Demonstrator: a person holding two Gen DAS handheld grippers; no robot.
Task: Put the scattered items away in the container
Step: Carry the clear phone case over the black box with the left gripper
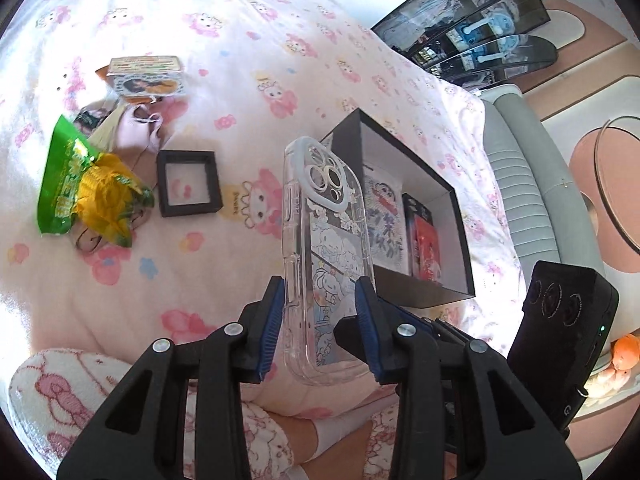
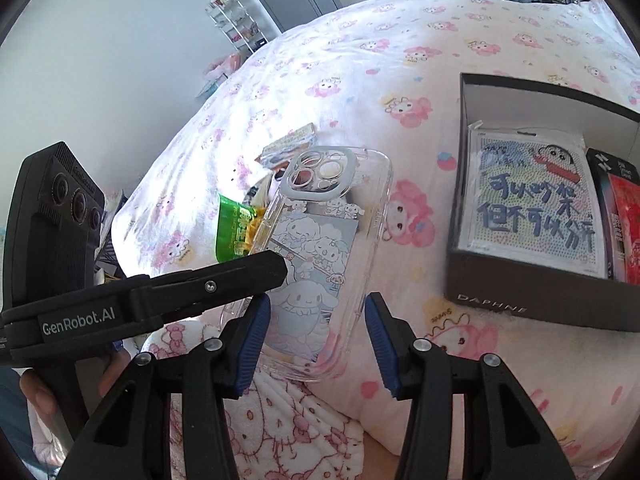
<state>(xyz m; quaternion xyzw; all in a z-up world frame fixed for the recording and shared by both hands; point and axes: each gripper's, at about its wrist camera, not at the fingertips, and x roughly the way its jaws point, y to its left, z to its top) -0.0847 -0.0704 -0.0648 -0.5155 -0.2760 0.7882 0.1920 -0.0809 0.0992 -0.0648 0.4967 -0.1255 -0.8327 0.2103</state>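
Black tongs (image 1: 320, 304) with ribbed blue pads (image 2: 256, 328) and silver screws are seen; "GenRobot.AI" is printed at left.

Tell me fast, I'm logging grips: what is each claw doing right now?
Left claw: shut on the clear phone case.
Right claw: cannot tell if its pads press the case.

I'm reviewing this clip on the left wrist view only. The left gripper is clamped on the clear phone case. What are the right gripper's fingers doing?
Observer: The right gripper straddles the lower end of the phone case, and its right-hand pad stands clear of the case.
Operator: Any lettering on the box?
Observer: Yes, the front wall of the black box reads DAPHNE.
Operator: What carries the left gripper?
Observer: A hand is wrapped around the handle of the left gripper.
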